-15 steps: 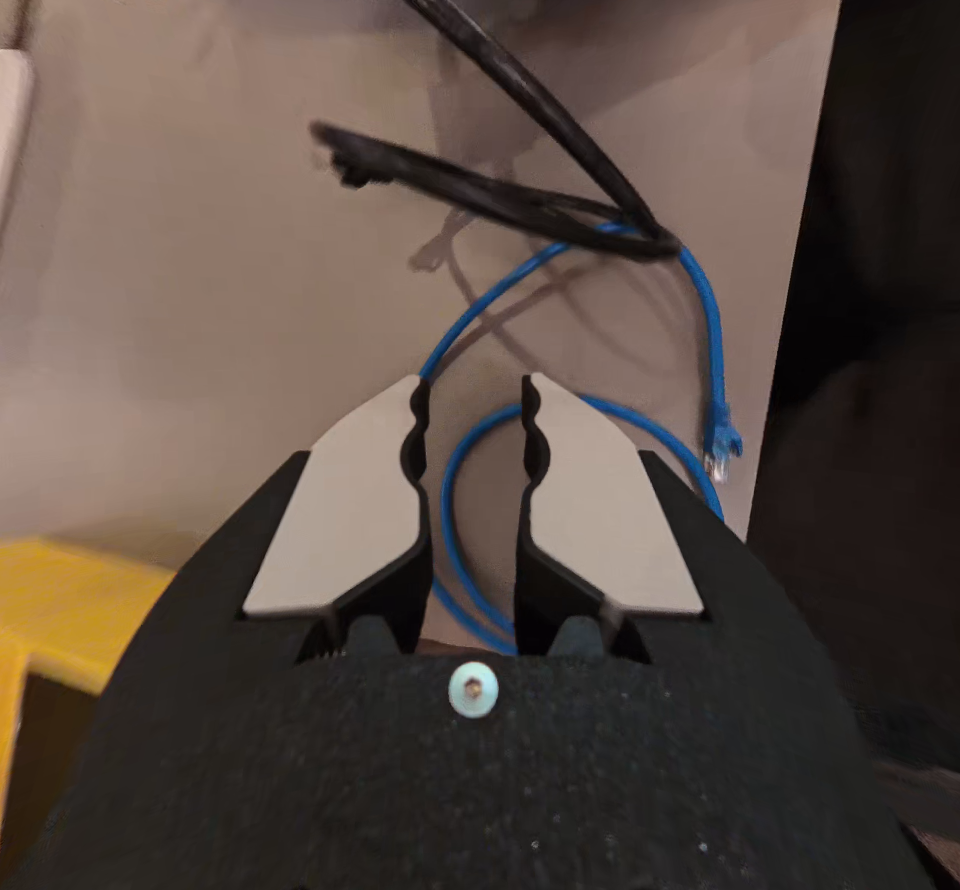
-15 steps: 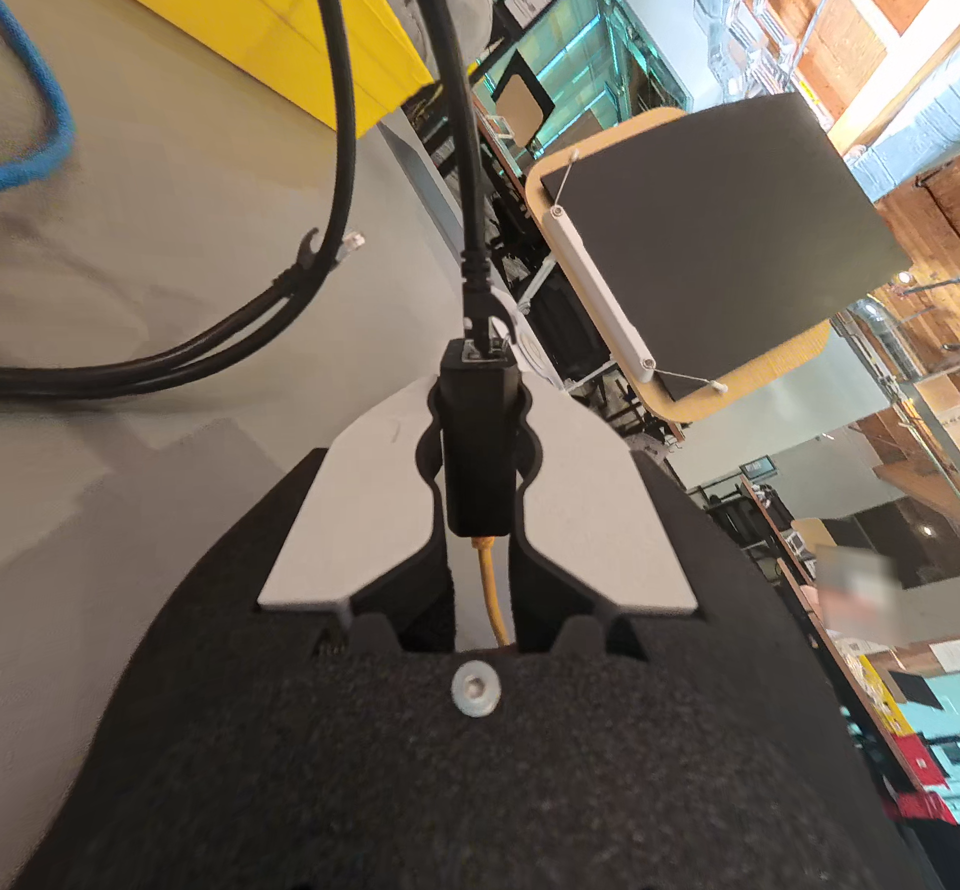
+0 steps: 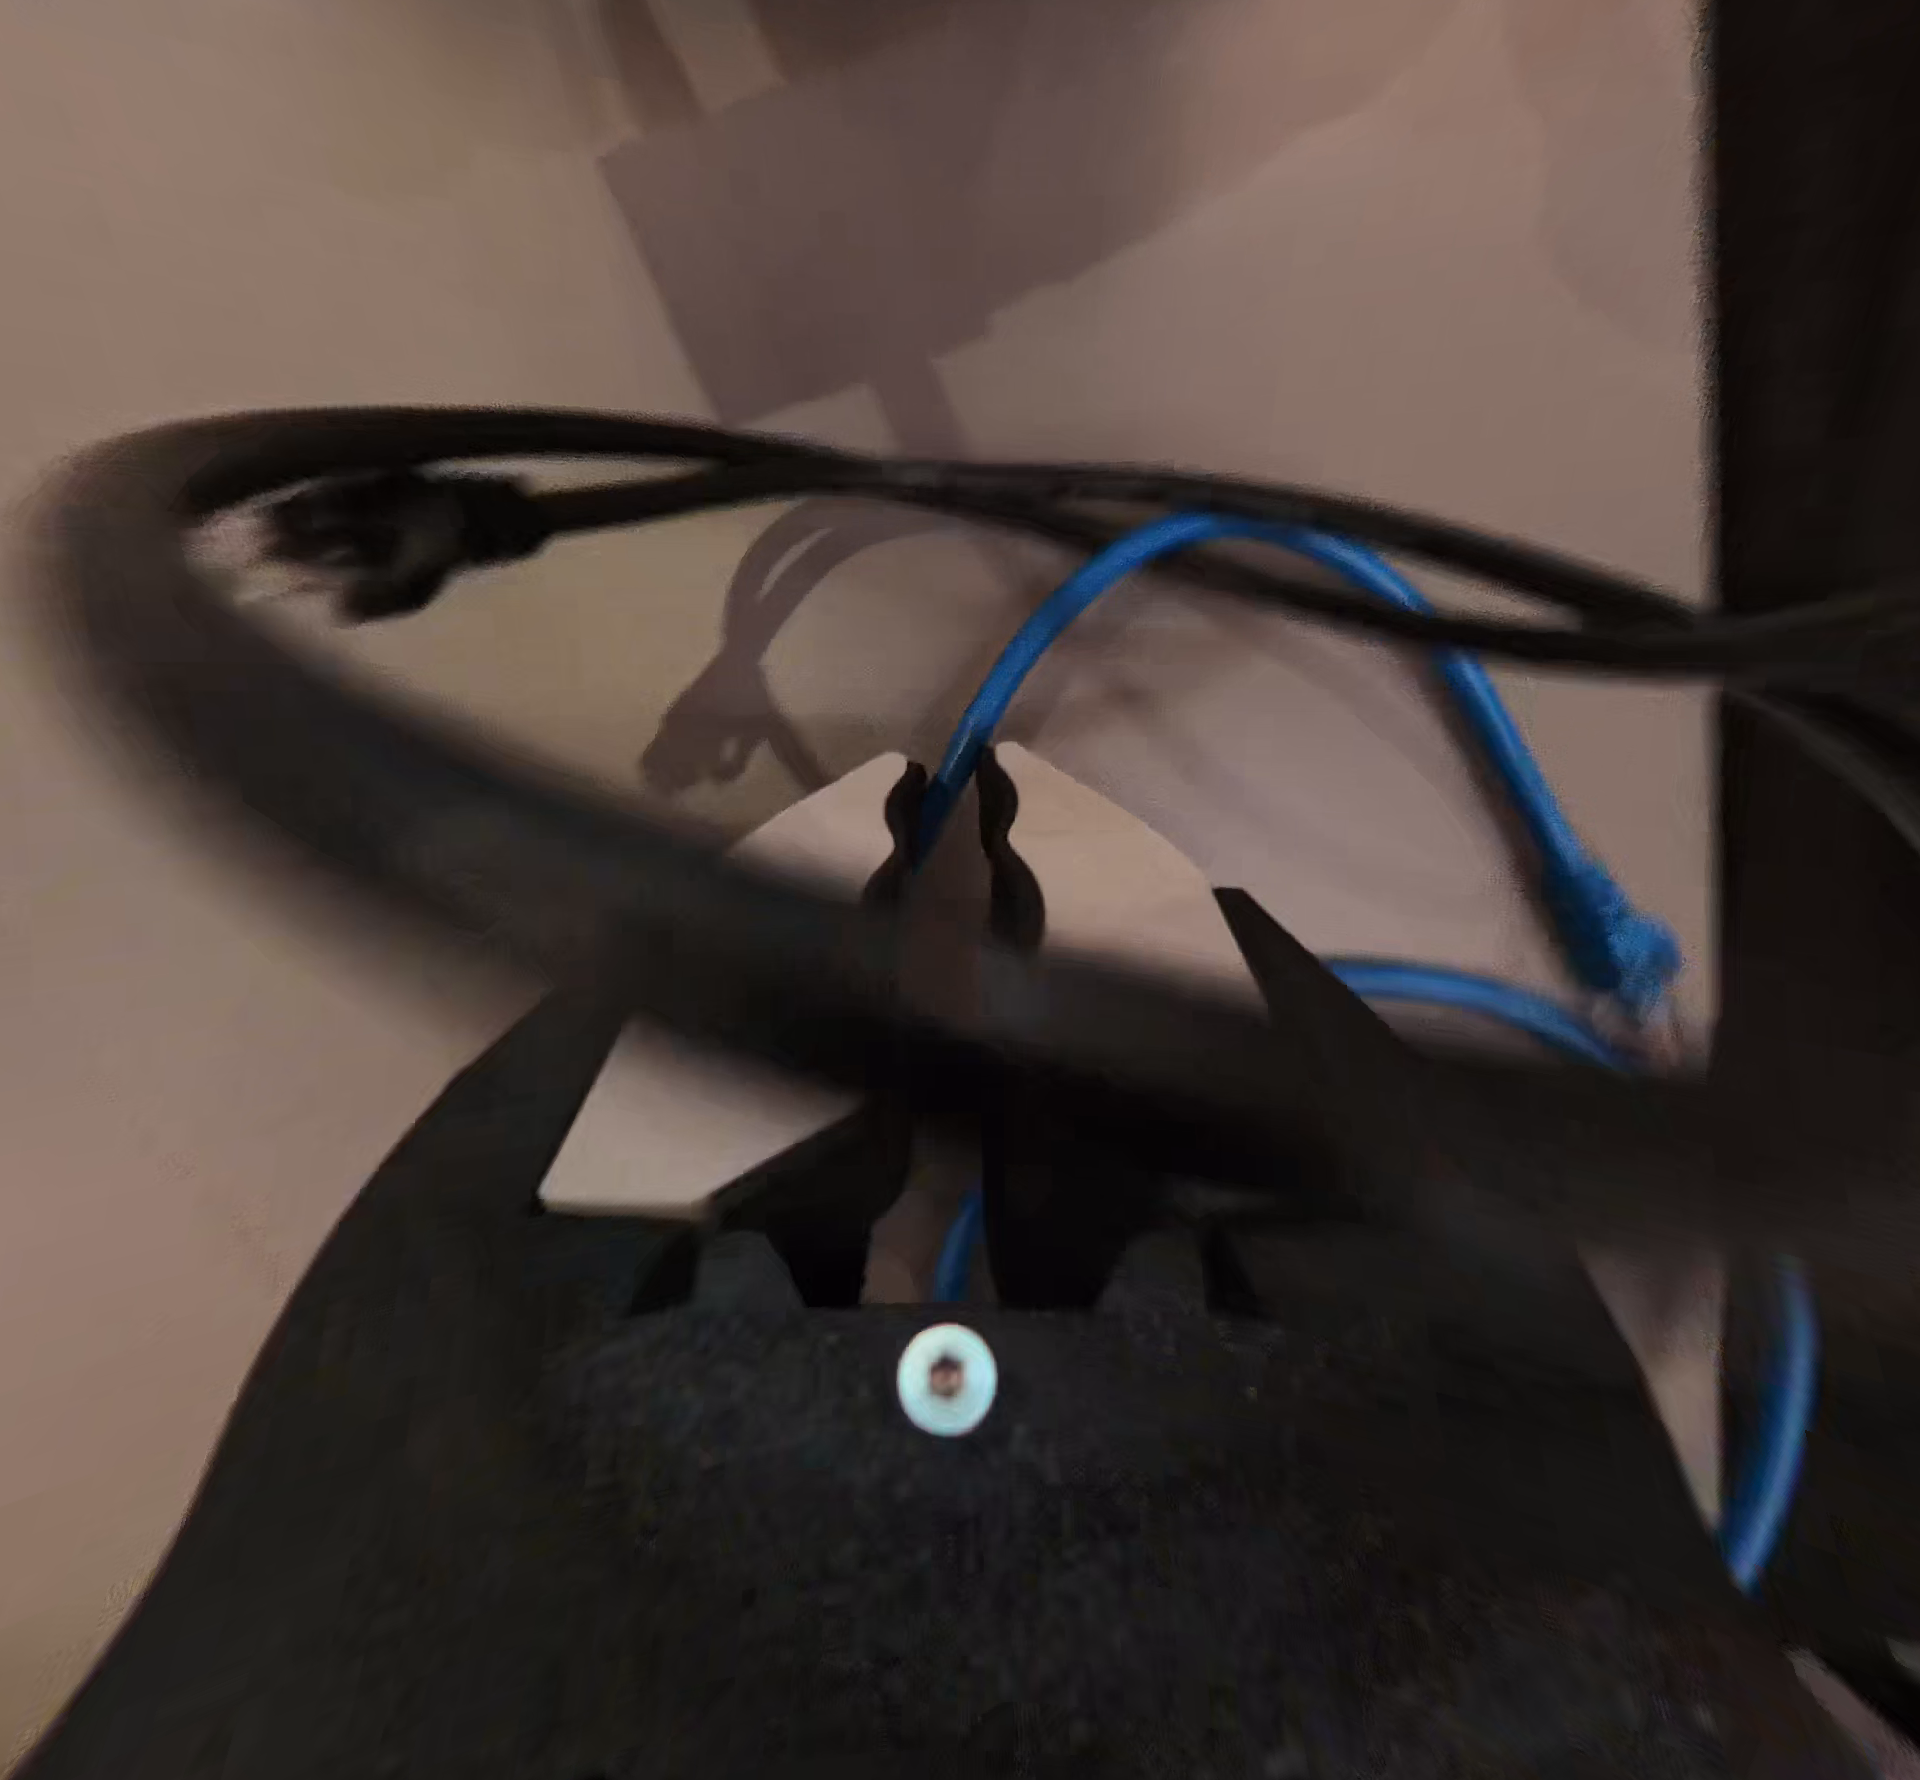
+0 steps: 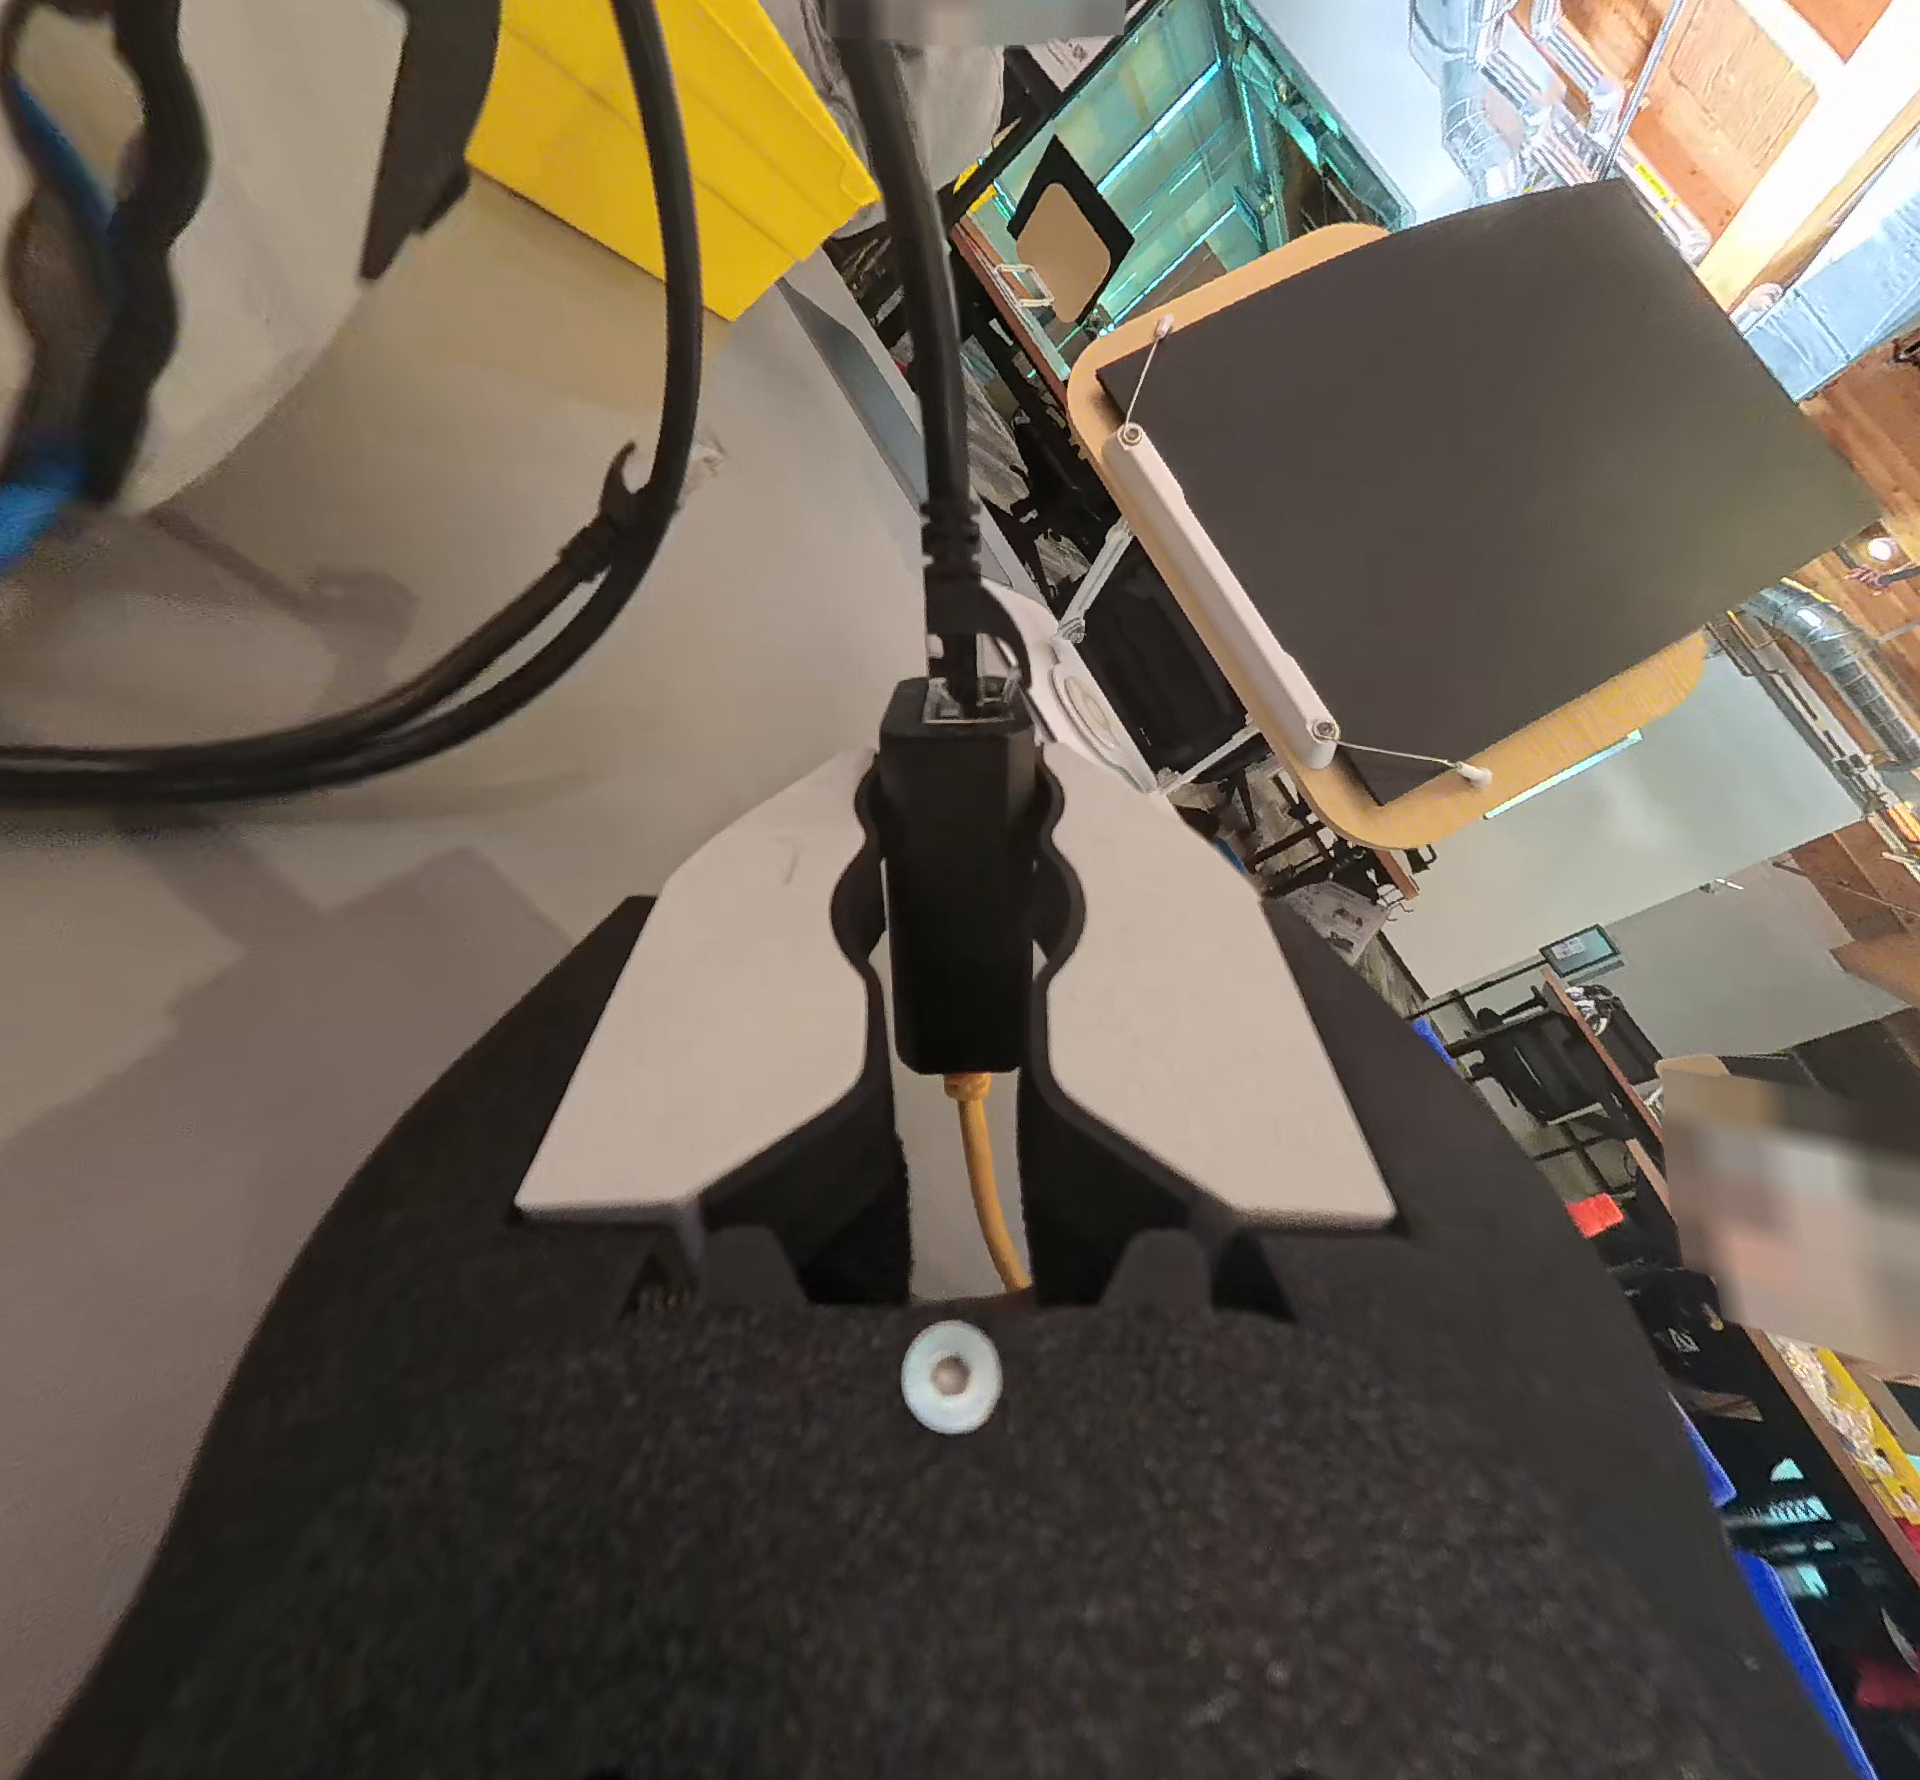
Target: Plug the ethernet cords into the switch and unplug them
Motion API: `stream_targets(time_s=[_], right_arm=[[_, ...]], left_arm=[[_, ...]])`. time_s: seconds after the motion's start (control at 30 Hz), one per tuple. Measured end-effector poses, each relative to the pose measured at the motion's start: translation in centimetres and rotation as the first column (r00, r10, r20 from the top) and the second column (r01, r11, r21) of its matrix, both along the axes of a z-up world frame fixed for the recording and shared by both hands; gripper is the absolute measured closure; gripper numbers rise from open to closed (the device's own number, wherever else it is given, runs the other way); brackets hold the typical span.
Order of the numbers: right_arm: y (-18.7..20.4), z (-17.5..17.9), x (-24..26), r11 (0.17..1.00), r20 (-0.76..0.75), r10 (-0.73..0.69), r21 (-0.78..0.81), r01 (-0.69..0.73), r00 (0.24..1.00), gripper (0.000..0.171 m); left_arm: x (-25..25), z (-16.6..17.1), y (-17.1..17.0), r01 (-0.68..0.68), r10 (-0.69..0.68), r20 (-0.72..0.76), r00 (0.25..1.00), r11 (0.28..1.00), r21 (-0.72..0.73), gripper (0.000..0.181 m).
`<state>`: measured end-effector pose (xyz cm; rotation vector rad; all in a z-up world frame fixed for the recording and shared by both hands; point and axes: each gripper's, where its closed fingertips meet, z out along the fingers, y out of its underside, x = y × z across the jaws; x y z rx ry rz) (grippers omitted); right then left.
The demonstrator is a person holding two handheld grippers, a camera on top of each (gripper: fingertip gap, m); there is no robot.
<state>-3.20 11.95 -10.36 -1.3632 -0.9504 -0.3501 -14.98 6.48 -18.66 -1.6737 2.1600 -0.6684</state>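
Grip on the right side is firm: the right gripper (image 4: 956, 857) is clamped on a small black switch (image 4: 958, 899), which stands lengthwise between its fingers. A black cord (image 4: 914, 276) is plugged into the switch's far end, and an orange cord (image 4: 987, 1200) leaves its near end. Only the right wrist view shows this.

The left wrist view, heavily blurred, shows the left gripper (image 3: 951, 785) with its jaws nearly together around a blue cord (image 3: 1049, 629); whether they actually pinch it cannot be told. The blue cord's plug (image 3: 1610, 930) lies free near the table's right edge. A loop of black cable crosses in front of the fingers, and a loose black plug (image 3: 395, 535) lies to the left.

The table (image 4: 416, 587) is plain grey-beige. The right view also shows a yellow bin (image 4: 623, 99) on it, and beyond the edge a workshop with a black panel (image 4: 1475, 483) on a wooden board and wooden ceiling boards.
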Motion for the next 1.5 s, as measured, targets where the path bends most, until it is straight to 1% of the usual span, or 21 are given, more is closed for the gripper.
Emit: stream_targets(time_s=[0.07, 0.17, 0.23, 0.3, 0.37, 0.5, 0.57, 0.63, 0.77, 0.8, 0.83, 0.87, 0.9, 0.97, 1.07, 1.17, 1.23, 1.33, 1.4, 1.43, 1.5], right_arm=[[0.2, -0.1, 0.3, 1.0, 0.001, -0.017, -0.005, 0.017, 1.0, 0.147], [0.3, -0.2, 0.6, 0.999, -0.002, -0.03, -0.015, 0.03, 1.0, 0.147], [0.4, -0.3, 0.6, 0.999, -0.003, -0.035, -0.023, 0.035, 0.999, 0.147], [0.5, -0.4, 0.7, 0.999, -0.003, -0.041, -0.027, 0.041, 0.999, 0.146], [0.5, -0.3, 0.9, 0.999, -0.006, -0.048, -0.022, 0.048, 0.999, 0.147], [0.6, 0.1, 1.4, 0.998, -0.032, -0.068, -0.014, 0.068, 0.997, 0.147], [0.6, -0.1, 1.4, 0.997, -0.026, -0.072, -0.025, 0.071, 0.997, 0.147], [0.7, -0.3, 1.3, 0.997, -0.003, -0.078, -0.025, 0.077, 0.997, 0.147], [0.7, -0.8, 1.0, 0.997, 0.033, -0.076, -0.028, 0.077, 0.997, 0.147], [0.7, -0.7, 1.0, 0.997, 0.031, -0.077, -0.028, 0.078, 0.997, 0.147], [0.7, -0.7, 1.1, 0.996, 0.026, -0.081, -0.028, 0.081, 0.996, 0.147], [0.7, -0.7, 1.2, 0.996, 0.019, -0.081, -0.031, 0.082, 0.997, 0.147], [0.8, -0.6, 1.3, 0.996, 0.012, -0.082, -0.033, 0.082, 0.997, 0.147], [0.8, -0.6, 1.4, 0.996, 0.005, -0.083, -0.037, 0.083, 0.997, 0.147], [0.8, -0.7, 1.3, 0.996, 0.009, -0.079, -0.041, 0.079, 0.997, 0.147], [0.8, -0.8, 1.2, 0.996, 0.012, -0.075, -0.045, 0.075, 0.997, 0.147], [0.8, -0.8, 1.2, 0.996, 0.01, -0.072, -0.048, 0.073, 0.997, 0.147], [0.8, -0.9, 1.1, 0.996, 0.012, -0.071, -0.052, 0.071, 0.997, 0.147], [0.8, -1.0, 1.1, 0.996, 0.013, -0.069, -0.055, 0.07, 0.998, 0.147], [0.8, -1.0, 1.1, 0.996, 0.013, -0.07, -0.055, 0.07, 0.997, 0.147], [0.8, -0.9, 1.1, 0.996, 0.008, -0.068, -0.056, 0.068, 0.998, 0.147]], left_arm=[[-0.7, 2.3, 2.3, -0.147, 0.141, 0.08, 0.987, 0.986, 0.078, 0.176], [-2.8, 8.6, 4.1, -0.349, 0.31, 0.306, 0.9, 0.934, 0.08, 0.177], [-5.0, 11.5, 4.5, -0.43, 0.367, 0.375, 0.852, 0.898, 0.098, 0.177], [-7.2, 13.0, 4.4, -0.495, 0.418, 0.417, 0.807, 0.864, 0.093, 0.177], [-9.7, 13.4, 5.1, -0.603, 0.519, 0.433, 0.737, 0.795, 0.074, 0.177], [-15.1, 12.9, 7.3, -0.813, 0.707, 0.454, 0.542, 0.577, 0.072, 0.177], [-15.4, 11.3, 6.2, -0.829, 0.741, 0.422, 0.522, 0.558, 0.045, 0.176], [-15.4, 9.7, 5.4, -0.858, 0.769, 0.412, 0.488, 0.509, 0.067, 0.176], [-14.7, 7.1, 4.4, -0.872, 0.817, 0.32, 0.48, 0.484, 0.07, 0.176], [-14.8, 6.9, 4.3, -0.872, 0.825, 0.297, 0.481, 0.485, 0.065, 0.174], [-14.7, 7.0, 4.1, -0.866, 0.822, 0.293, 0.489, 0.498, 0.049, 0.166], [-14.5, 7.3, 3.9, -0.85, 0.808, 0.292, 0.511, 0.526, 0.033, 0.158], [-14.4, 7.7, 3.7, -0.832, 0.791, 0.29, 0.538, 0.554, 0.032, 0.157], [-13.5, 8.0, 2.9, -0.747, 0.713, 0.275, 0.645, 0.664, 0.03, 0.154], [-11.3, 6.9, 0.6, -0.532, 0.519, 0.192, 0.833, 0.846, 0.018, 0.153], [-8.8, 5.3, -0.9, -0.338, 0.341, 0.143, 0.929, 0.94, -0.043, 0.153], [-7.0, 4.5, -1.6, -0.238, 0.255, 0.109, 0.961, 0.96, -0.145, 0.153], [-5.4, 3.5, -2.0, -0.13, 0.142, 0.034, 0.989, 0.965, -0.228, 0.153], [-5.0, 2.8, -2.6, -0.099, 0.094, -0.032, 0.995, 0.957, -0.272, 0.152], [-5.1, 2.4, -2.9, -0.097, 0.08, -0.071, 0.994, 0.956, -0.277, 0.151], [-5.3, 1.4, -2.4, -0.137, 0.116, -0.117, 0.986, 0.97, -0.2, 0.147]])
